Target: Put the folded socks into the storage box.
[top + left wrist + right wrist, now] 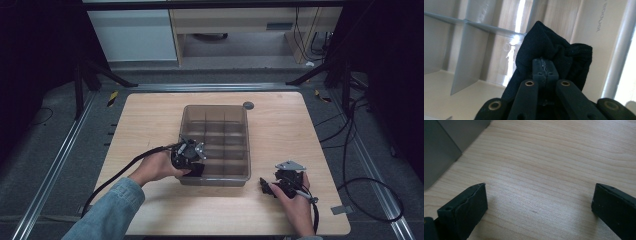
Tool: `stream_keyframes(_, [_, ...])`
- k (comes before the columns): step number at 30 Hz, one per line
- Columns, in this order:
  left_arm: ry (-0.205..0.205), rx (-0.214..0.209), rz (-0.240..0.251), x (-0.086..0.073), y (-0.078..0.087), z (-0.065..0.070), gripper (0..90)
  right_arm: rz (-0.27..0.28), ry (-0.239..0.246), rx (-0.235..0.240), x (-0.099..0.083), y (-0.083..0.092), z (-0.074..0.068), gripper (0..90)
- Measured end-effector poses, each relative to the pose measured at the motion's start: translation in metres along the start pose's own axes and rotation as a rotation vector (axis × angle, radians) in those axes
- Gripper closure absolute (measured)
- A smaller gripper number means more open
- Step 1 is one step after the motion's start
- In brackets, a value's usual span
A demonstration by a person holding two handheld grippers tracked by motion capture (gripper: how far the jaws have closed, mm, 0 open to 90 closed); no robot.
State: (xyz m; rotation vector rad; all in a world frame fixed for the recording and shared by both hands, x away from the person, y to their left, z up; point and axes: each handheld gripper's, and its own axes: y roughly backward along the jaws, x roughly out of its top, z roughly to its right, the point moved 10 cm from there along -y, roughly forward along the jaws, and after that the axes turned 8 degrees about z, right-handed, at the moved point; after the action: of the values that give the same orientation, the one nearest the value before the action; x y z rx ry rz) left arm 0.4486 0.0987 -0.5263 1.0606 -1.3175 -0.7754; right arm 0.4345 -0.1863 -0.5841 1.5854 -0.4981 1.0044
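Observation:
A translucent grey divided bin [235,111] stands in the middle of the wooden table [280,130]. My left gripper [196,167] is at the bin's near left corner, shut on a dark navy knitted cloth, perhaps a sock [554,52]. In the left gripper view the cloth hangs over a near compartment [499,45] of the bin. My right gripper [267,188] rests low over bare table near the front right, beside the bin's near right corner. Its jaws stand wide apart with nothing between them, its fingertips [466,207] close to the wood.
The bin's dividers [471,25] form several compartments. A small grey round disc [248,105] lies on the table behind the bin. Cables trail from both grippers. Dark stands and cables [350,150] surround the table on the floor.

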Motion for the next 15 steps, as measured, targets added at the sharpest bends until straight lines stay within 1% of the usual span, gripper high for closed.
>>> stream_keyframes(1, [0.0,0.0,0.0,0.0,0.0,0.0,89.9,0.0,0.0,0.0,0.0,0.0,0.0,0.6])
stream_keyframes(4, [-0.001,-0.004,-0.026,-0.003,-0.007,0.0,89.9,-0.002,-0.006,0.003,0.0,0.0,-0.001,0.6])
stream_keyframes(5, [-0.001,-0.004,-0.026,-0.003,-0.007,0.0,89.9,-0.002,-0.006,0.003,0.0,0.0,-0.001,0.6])
stream_keyframes(7, [-0.007,-0.004,-0.051,-0.004,-0.013,0.001,89.9,0.0,0.001,0.0,0.0,0.0,0.0,0.6])
stream_keyframes(8, [-0.005,-0.007,-0.053,-0.004,-0.013,0.001,89.9,-0.002,-0.006,0.003,0.0,0.0,-0.001,0.6])
stream_keyframes(10, [-0.001,-0.016,-0.043,-0.004,-0.012,0.0,89.9,0.0,0.002,0.0,0.0,0.0,0.0,0.6])
stream_keyframes(11, [0.008,-0.026,-0.034,-0.005,-0.012,0.0,89.9,0.0,0.001,0.0,0.0,0.0,0.0,0.6])
stream_keyframes(13, [0.015,-0.03,-0.025,-0.005,-0.011,0.0,89.9,0.0,0.002,-0.001,0.0,0.0,0.0,0.6])
stream_keyframes(15, [0.013,-0.031,-0.021,-0.005,-0.009,0.0,89.9,0.0,0.002,-0.001,0.0,0.0,0.0,0.6])
